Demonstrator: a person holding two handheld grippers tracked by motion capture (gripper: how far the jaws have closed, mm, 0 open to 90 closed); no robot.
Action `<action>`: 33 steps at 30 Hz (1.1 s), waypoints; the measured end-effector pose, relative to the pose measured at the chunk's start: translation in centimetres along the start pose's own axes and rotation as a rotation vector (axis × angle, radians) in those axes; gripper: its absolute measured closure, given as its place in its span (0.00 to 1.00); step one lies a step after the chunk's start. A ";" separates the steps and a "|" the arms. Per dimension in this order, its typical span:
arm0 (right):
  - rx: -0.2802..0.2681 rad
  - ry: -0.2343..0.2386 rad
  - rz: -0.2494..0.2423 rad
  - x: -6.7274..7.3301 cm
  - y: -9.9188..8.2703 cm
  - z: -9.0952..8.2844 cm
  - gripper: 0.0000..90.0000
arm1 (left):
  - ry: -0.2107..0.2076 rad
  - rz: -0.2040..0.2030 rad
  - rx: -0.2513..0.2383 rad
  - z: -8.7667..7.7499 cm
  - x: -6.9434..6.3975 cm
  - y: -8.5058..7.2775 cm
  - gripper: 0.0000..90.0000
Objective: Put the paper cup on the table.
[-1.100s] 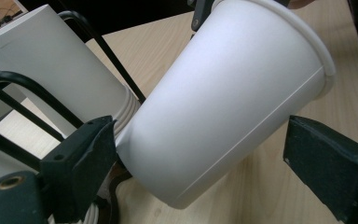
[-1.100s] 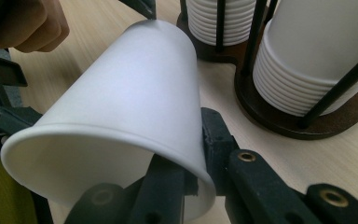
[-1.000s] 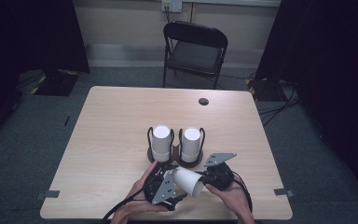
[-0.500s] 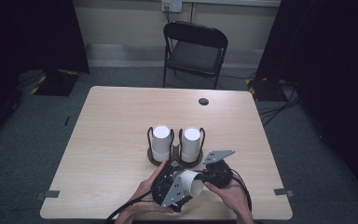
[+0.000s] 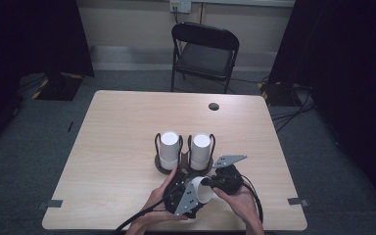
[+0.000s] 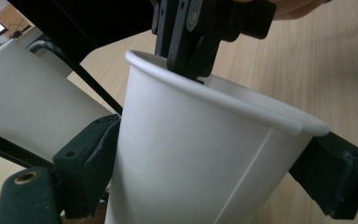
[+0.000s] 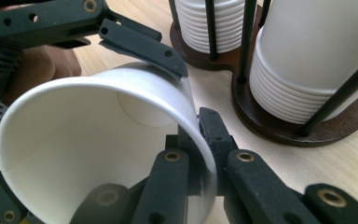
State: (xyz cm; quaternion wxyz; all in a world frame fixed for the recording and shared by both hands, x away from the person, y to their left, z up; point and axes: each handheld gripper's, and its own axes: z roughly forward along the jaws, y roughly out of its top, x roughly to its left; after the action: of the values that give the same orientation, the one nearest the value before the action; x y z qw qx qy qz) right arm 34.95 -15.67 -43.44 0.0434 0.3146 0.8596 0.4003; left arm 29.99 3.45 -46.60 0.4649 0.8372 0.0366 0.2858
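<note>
White paper cup (image 5: 201,188): in the high view it lies on its side near the table's (image 5: 117,132) near edge, between the left tongs (image 5: 181,196) and the right tongs (image 5: 214,182), its mouth toward the right ones.
High view, beyond: two black wire holders on a dark wooden base (image 5: 162,167), each with a stack of white cups (image 5: 169,149), stand just behind the hands; a folding chair (image 5: 203,54) is at the far side.
Left gripper view: the cup (image 6: 200,154) sits between the two black pads (image 6: 86,161), which have just been closing in and lie against its wall on both sides. The right tongs (image 6: 186,65) come from above and bite the rim.
Right gripper view: the cup's open mouth (image 7: 98,154) faces the camera, showing its inside bottom. These tongs (image 7: 200,154) are nearly shut, pinching the rim, one jaw inside the wall and one outside. A jaw of the left tongs (image 7: 144,49) rests along the cup's outside; the stacked cups (image 7: 303,60) show their ribbed rims in the holders close behind.
</note>
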 end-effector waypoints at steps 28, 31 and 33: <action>0.036 -0.010 0.042 0.1 0.3 0.3 0.98 | -0.012 -0.043 -0.050 -0.1 0.4 0.1 0.23; 0.036 -0.007 0.043 0.1 0.4 0.4 0.97 | -0.010 -0.045 -0.050 -0.1 0.4 0.0 0.23; 0.038 -0.012 0.041 0.1 0.4 0.4 0.97 | -0.014 -0.052 -0.047 -0.2 0.5 0.0 0.24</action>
State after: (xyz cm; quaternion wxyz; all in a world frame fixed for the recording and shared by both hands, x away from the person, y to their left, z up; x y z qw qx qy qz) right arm 35.14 -15.15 -43.41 0.0344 0.3353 0.8601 0.3829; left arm 30.27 3.74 -46.32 0.4920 0.8268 0.0485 0.2683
